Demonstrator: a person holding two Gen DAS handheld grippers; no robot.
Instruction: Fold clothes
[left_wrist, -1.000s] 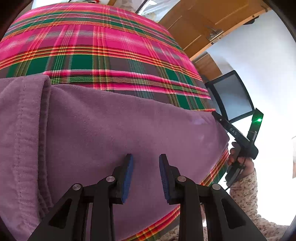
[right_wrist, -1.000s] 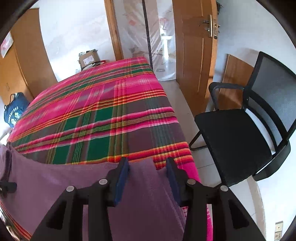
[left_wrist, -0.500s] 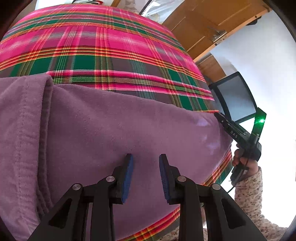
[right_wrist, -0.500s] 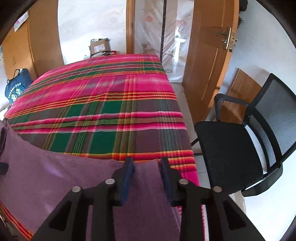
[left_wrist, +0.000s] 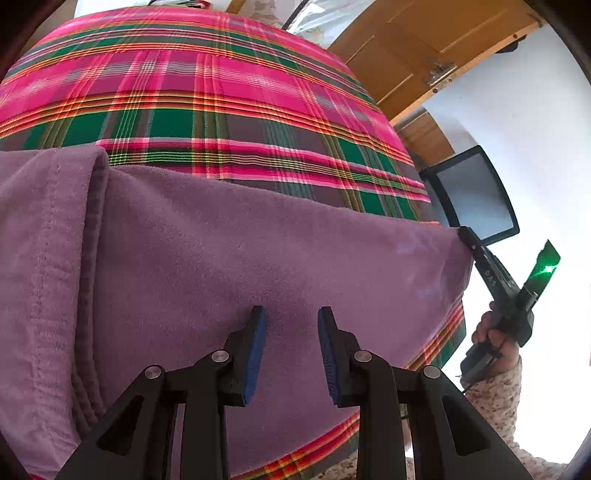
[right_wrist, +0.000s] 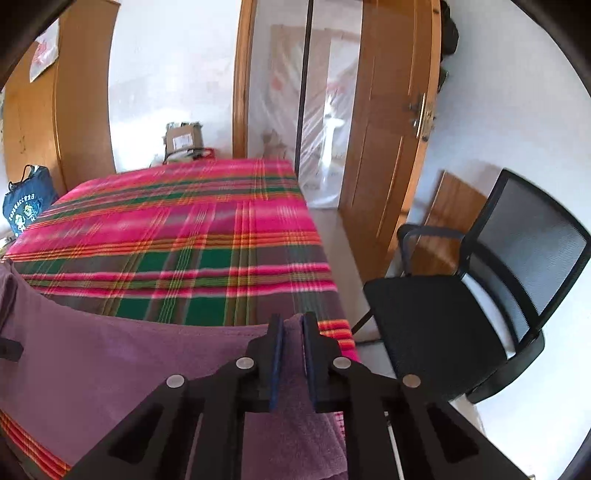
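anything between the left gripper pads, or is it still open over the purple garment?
Nothing pinched: the left gripper is open, only flat purple garment showing in the gap, per the left wrist view. The right gripper is shut on its corner.

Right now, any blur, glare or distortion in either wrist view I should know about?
Left wrist view: sharp; fisheye bulges the plaid bedspread into a dome; the white wall at right is blown out; the green LED flares. Right wrist view: bedspread stripes and the office chair are smeared by motion blur, door frames bow, while the purple garment pinched in the right hand-held gripper stays crisp.
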